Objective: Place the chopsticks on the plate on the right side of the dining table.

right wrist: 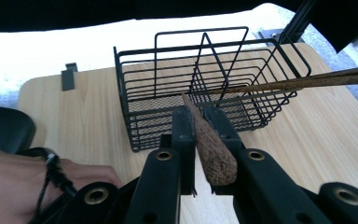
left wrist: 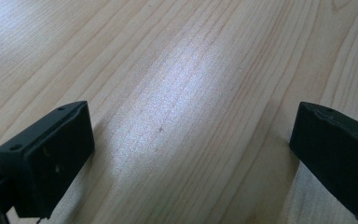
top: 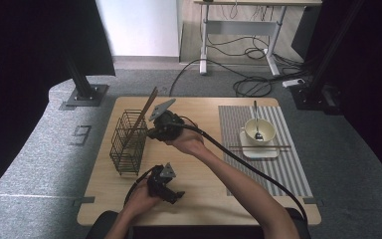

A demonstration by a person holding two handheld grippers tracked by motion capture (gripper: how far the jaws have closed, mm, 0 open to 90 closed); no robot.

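Chopstick transfer at the wire basket, mid-step.

One wooden chopstick [right wrist: 212, 151] is clamped in the right claw [right wrist: 198, 116] just beside the black wire basket [top: 128, 144] near the table's left edge; a chopstick pair [right wrist: 303, 81] is seen leaning across the basket rim. The left claw [left wrist: 191, 140] is spread wide, idle above bare table [left wrist: 177, 70] by the near edge. Judged next: the gripped stick either lifted clear or lowered into a compartment, tip kept off the wires.

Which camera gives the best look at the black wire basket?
The right gripper view: the black wire basket faces the camera, its divider and mesh floor clear. The high view shows the basket small, from above. The left gripper view looks at bare tabletop.
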